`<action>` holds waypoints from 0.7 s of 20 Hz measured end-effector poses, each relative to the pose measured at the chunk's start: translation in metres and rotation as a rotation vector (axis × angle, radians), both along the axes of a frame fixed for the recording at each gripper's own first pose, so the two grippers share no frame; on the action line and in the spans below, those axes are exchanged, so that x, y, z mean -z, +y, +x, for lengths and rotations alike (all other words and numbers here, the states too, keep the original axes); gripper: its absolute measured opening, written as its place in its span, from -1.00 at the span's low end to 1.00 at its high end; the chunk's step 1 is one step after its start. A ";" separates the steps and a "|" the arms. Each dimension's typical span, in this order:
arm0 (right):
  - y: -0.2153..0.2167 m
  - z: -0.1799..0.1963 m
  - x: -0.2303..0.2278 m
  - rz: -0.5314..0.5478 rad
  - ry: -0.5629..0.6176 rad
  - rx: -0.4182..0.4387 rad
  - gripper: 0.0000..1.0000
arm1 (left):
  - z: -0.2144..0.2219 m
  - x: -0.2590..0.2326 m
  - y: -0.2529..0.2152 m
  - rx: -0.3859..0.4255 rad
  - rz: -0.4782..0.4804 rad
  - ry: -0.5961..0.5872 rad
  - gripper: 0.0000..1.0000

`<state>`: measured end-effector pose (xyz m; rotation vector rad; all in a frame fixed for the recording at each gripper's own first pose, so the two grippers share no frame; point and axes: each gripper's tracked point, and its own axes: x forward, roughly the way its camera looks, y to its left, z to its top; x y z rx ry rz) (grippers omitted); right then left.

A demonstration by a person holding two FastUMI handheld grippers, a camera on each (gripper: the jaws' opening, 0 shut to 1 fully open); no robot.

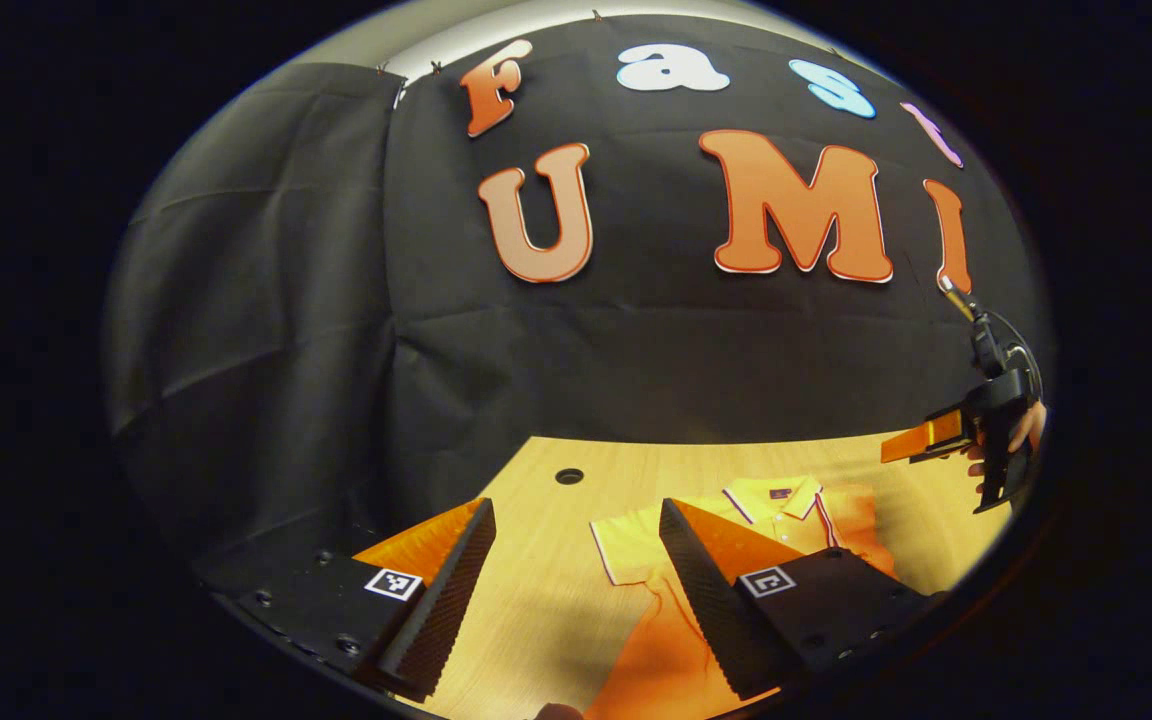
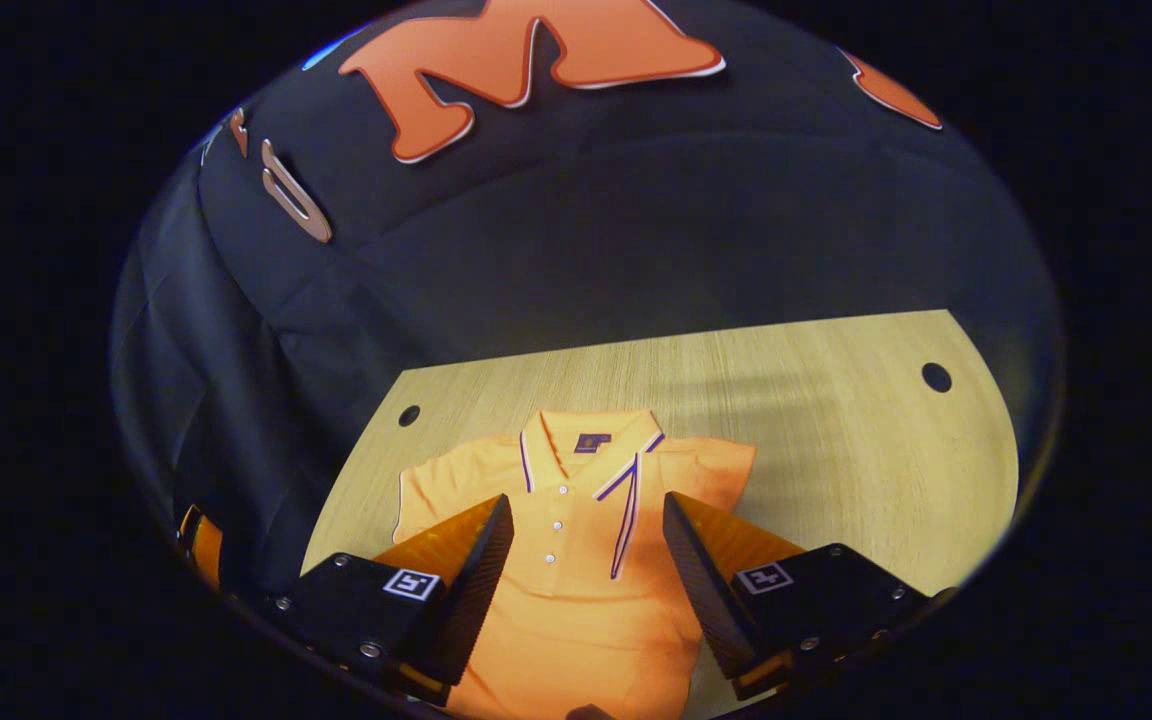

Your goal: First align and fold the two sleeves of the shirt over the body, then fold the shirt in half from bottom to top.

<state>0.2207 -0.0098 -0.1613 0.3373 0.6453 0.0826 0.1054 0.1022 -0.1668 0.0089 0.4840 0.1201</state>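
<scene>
In the lower middle of the right gripper view, an orange polo shirt (image 2: pixel 576 560) is seen lying flat, front up, on the pale wooden bench (image 2: pixel 836 440), collar toward the far cloth wall, both short sleeves spread out to the sides. The right claw (image 2: pixel 586 560) is held above the shirt's chest with its jaws wide apart and nothing between them; the placket and buttons are framed in the gap. In the left gripper view the left claw (image 1: pixel 576 590) is likewise held open and empty, above the bench at the shirt's edge, with one sleeve (image 1: pixel 626 550) seen between its fingers; the other claw, with the hand (image 1: pixel 1021 435) holding it, is seen raised at the right edge of that frame, well clear of the cloth. No fold appears to have been made yet, so the sleeve fold is judged to be the step in hand. It would best be done by each sleeve being pinched at its hem, close to the outer corner, only the sleeve's layers being taken, then lifted slightly and carried inward over the body so that the two hems are laid level. Both claws are pitched forward and downward toward the bench.
</scene>
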 end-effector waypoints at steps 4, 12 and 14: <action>-0.015 -0.039 -0.038 -0.079 -0.107 0.097 0.96 | 0.039 0.058 -0.008 0.089 -0.093 0.171 0.98; -0.035 -0.132 -0.073 -0.212 -0.173 0.295 0.97 | 0.112 0.191 -0.005 0.103 -0.244 0.572 0.97; -0.037 -0.154 -0.077 -0.246 -0.180 0.337 0.97 | 0.127 0.214 0.003 0.092 -0.254 0.658 0.96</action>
